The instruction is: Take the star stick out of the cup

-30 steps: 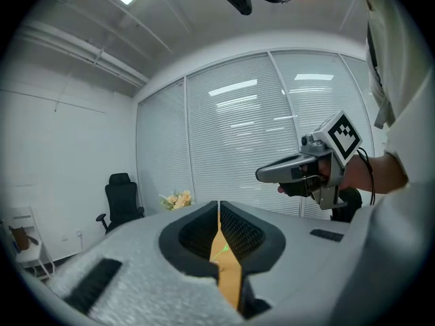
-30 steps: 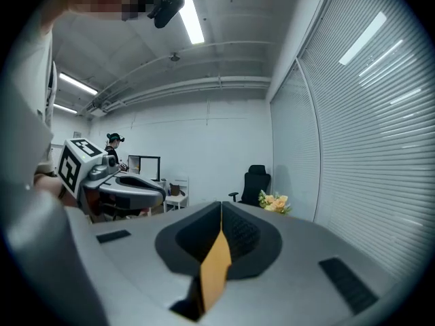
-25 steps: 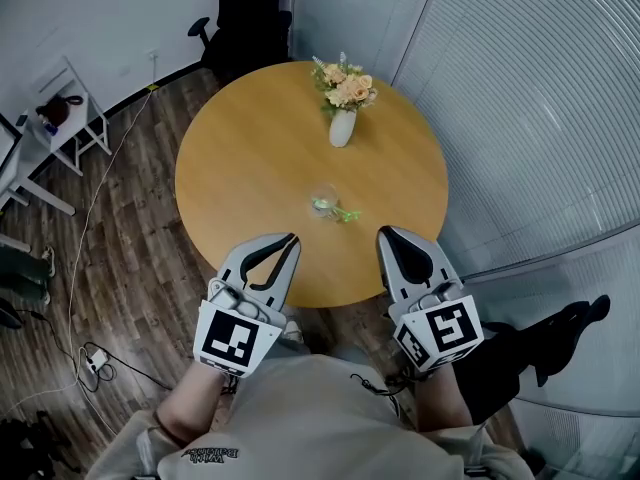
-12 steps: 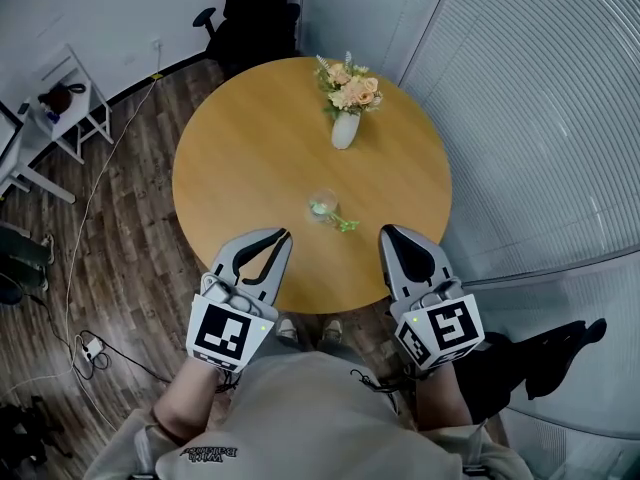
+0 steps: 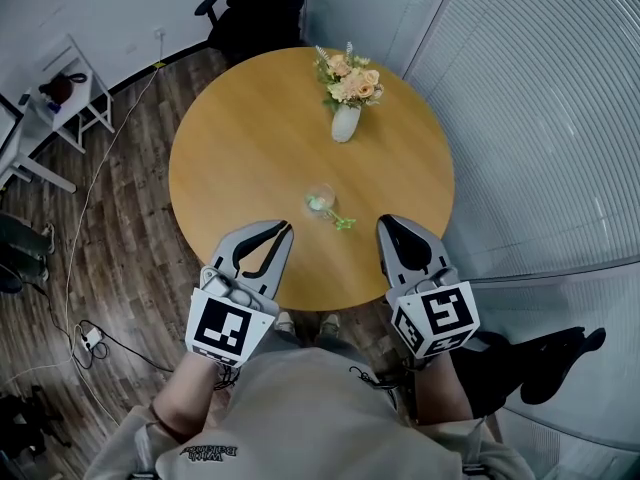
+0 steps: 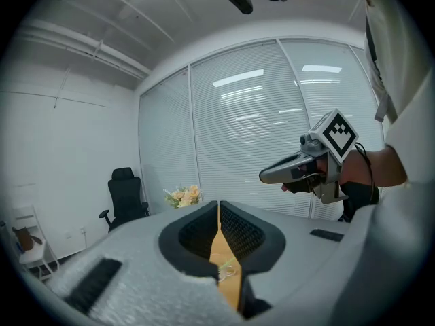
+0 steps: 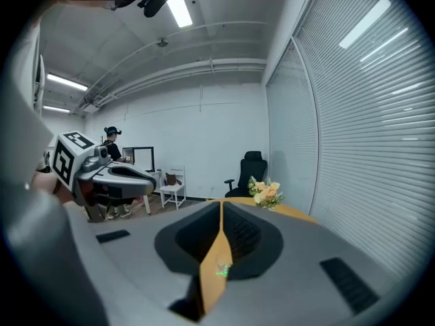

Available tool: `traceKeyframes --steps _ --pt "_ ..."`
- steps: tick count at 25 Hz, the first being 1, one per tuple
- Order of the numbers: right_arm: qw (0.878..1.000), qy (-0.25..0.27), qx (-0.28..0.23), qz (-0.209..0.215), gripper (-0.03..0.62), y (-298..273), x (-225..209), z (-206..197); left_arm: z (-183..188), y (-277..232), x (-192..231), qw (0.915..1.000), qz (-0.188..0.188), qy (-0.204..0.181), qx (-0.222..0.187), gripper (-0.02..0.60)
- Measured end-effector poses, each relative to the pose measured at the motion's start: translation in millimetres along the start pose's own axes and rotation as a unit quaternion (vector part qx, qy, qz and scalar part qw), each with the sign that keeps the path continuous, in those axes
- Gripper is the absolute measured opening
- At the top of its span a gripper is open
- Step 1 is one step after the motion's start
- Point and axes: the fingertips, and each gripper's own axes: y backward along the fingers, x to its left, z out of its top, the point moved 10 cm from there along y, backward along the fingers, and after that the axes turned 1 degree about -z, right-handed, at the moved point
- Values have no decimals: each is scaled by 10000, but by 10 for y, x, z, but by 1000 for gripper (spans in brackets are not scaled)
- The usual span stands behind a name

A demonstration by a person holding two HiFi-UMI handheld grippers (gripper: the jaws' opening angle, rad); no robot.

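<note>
A clear glass cup (image 5: 320,201) stands on the round wooden table (image 5: 240,158), near its front. A green star stick (image 5: 343,222) leans out of it toward the right. My left gripper (image 5: 284,227) hovers at the table's near edge, left of the cup, with its jaws shut and empty. My right gripper (image 5: 384,222) is to the right of the cup, also shut with nothing in it. In the left gripper view the cup (image 6: 228,269) shows through the narrow slit below the tips (image 6: 219,204). The right gripper view shows the cup (image 7: 221,269) the same way.
A white vase of flowers (image 5: 343,123) stands at the table's far side. A black office chair (image 5: 240,8) is behind the table. A white side table (image 5: 65,103) and floor cables (image 5: 90,343) lie to the left. Blinds on a glass wall (image 5: 540,118) close the right.
Both grippers have edged forward over the table's near edge, closer to the cup. Their jaws look the same as before.
</note>
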Motion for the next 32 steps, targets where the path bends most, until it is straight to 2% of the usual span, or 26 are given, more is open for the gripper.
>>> traceKeyframes --steps 5,8,14,17,20,24,28,32 --pt "9999 -127 88 -5 34 -166 -72 -61 8 -130 -28 9999 -61 82 42 31" --pt "9992 -333 200 52 106 -292 -102 -150 -22 -212 -40 9998 -127 130 101 31" --pt "9966 -641 512 122 123 -559 -167 -410 -223 -402 -18 9991 -314 24 283 31" --pt "9943 -739 764 72 137 -676 -181 -579 -304 -451 -14 9986 -356 201 329 31" --pt "9908 -899 1014 35 147 -780 -184 -760 -373 -482 1 9978 -341 400 412 31" --pt "9843 -1157 1335 28 147 -915 -172 -1002 -572 -550 39 9970 -396 309 582 31" --pt "9779 -1353 1591 -43 147 -1002 -164 -1199 -712 -588 24 9955 -439 415 726 31" --pt "9715 -1529 1805 -130 170 -1075 -169 -1370 -832 -597 18 9944 -519 388 831 31"
